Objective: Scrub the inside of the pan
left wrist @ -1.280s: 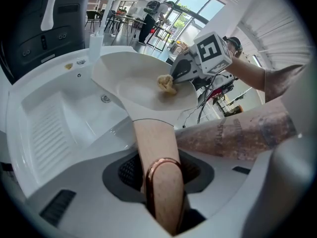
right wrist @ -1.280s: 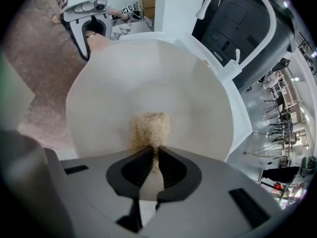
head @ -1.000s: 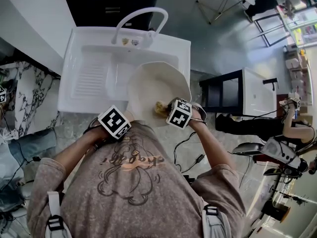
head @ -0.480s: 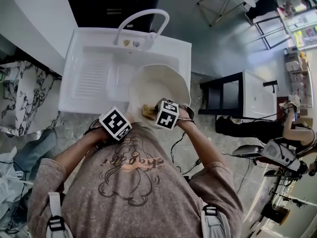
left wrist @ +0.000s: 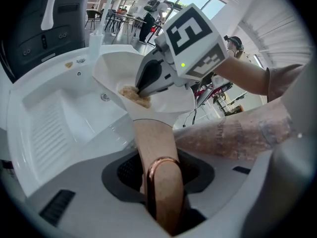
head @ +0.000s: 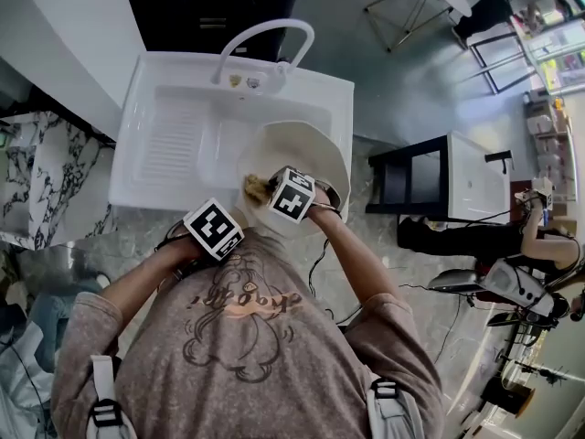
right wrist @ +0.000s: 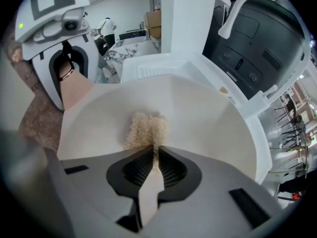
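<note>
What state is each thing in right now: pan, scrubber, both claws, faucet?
Pan: held over the sink by the pan handle.
Scrubber: gripped, pressed against the pan's inside.
Left claw: shut on the pan handle.
Right claw: shut on the scrubber.
Faucet: no water seen running.

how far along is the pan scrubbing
Done: the left gripper is shut on the handle of the pan, holding it over the sink. In hand: the right gripper presses a beige scrub pad on the pan's inside. Left: the rest of the inside; no dirt shows to judge by.
</note>
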Demonstrator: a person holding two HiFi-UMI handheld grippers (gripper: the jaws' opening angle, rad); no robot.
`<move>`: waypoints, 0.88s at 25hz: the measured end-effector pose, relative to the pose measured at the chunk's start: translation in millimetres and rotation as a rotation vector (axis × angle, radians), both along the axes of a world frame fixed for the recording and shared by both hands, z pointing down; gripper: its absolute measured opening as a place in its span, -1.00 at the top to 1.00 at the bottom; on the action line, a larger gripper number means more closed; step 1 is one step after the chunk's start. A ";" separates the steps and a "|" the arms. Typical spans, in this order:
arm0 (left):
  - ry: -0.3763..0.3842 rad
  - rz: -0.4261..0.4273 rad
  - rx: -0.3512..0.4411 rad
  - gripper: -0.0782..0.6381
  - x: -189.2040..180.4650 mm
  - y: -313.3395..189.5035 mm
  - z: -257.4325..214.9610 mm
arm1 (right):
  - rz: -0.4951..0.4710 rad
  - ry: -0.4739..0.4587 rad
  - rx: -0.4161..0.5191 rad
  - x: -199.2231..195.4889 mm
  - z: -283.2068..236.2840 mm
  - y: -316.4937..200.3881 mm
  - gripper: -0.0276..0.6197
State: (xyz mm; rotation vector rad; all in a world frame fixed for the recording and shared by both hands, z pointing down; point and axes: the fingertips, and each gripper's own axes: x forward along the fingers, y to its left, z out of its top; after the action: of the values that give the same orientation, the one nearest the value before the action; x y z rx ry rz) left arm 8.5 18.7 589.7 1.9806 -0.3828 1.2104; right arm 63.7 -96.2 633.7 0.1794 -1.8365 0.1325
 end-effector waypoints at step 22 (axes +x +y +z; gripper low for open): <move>0.013 -0.006 -0.024 0.33 -5.2 1.8 -1.4 | 0.121 0.057 0.254 17.3 16.3 -88.9 0.77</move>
State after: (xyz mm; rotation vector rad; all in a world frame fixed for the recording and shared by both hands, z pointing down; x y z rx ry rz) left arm 3.3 20.5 588.3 1.9643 -0.3658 1.1919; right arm 81.0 -185.1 650.0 0.4684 -1.7818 -0.0223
